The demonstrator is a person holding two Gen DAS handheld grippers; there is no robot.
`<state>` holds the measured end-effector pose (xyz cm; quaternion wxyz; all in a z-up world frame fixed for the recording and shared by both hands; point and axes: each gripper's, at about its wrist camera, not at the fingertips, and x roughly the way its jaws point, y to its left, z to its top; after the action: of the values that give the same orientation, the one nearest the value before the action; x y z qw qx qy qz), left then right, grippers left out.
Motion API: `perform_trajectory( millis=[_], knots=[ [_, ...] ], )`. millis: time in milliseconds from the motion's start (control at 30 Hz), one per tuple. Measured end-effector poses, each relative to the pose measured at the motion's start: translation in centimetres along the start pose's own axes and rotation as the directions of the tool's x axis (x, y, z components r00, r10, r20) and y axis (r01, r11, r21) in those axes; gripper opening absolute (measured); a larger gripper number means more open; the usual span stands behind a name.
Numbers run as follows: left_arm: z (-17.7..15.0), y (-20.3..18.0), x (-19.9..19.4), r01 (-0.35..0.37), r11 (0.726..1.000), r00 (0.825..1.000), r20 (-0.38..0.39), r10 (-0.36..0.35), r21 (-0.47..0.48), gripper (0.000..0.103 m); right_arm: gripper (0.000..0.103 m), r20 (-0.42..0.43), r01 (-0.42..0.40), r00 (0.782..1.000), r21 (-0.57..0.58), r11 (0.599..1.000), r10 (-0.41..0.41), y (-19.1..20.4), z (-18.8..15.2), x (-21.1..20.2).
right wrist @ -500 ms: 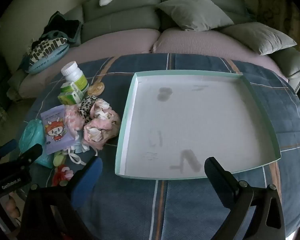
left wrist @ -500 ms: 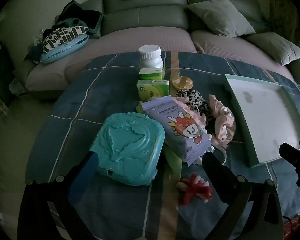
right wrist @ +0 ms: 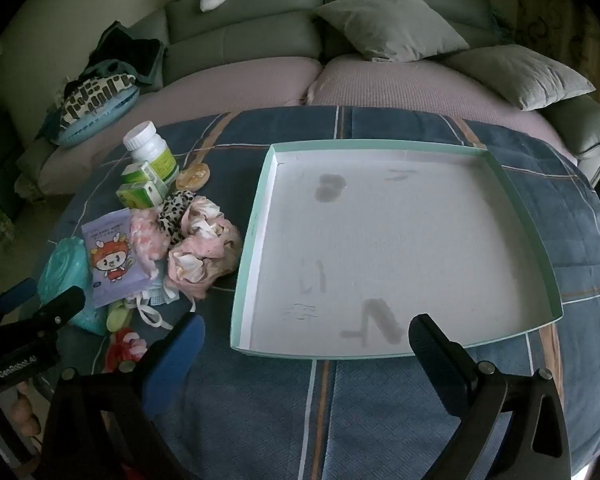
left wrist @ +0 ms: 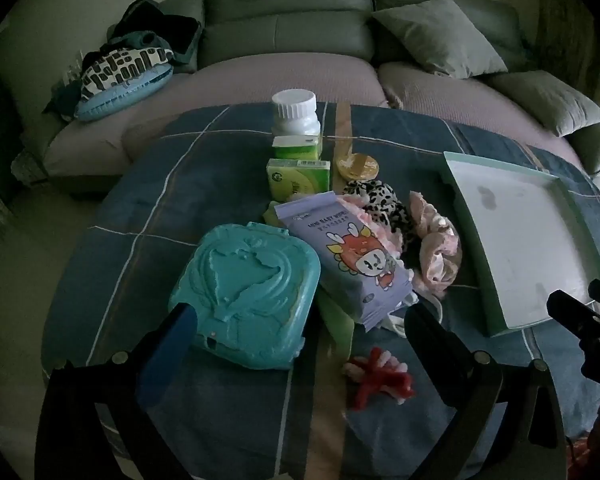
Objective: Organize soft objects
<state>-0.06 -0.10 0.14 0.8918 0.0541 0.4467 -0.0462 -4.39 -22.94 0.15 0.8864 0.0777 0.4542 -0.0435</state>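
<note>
Nothing has shifted since the earlier frames: we hold both grippers above the blue cloth (right wrist: 380, 420). Our left gripper (left wrist: 300, 316) gapes wide over the teal case (left wrist: 244, 292); our right gripper (right wrist: 306, 328) spreads empty at the tray's (right wrist: 256, 216) near edge. Pink scrunchies (right wrist: 204, 248) lie just left of that tray.

You're working in dim, greenish light with no glare and only soft shadows. Both fisheye views bend hard toward the rim and fall off into black corners. The middle stays fairly sharp, while the far right edge smears a little.
</note>
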Motion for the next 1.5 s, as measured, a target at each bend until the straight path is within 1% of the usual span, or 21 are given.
perform_trajectory(
  millis=[467, 1500],
  knots=[
    [-0.10, 0.18, -0.21, 0.015, 1.000, 1.000, 0.000, -0.015, -0.008, 0.103, 0.103, 0.000, 0.001, 1.000, -0.001, 1.000, -0.001, 0.03, -0.02, 0.02],
    [-0.01, 0.29, -0.18, 0.020, 1.000, 1.000, -0.003, -0.020, -0.015, 0.103, 0.103, -0.001, 0.001, 1.000, -0.001, 1.000, -0.001, 0.04, -0.11, 0.04]
  ],
)
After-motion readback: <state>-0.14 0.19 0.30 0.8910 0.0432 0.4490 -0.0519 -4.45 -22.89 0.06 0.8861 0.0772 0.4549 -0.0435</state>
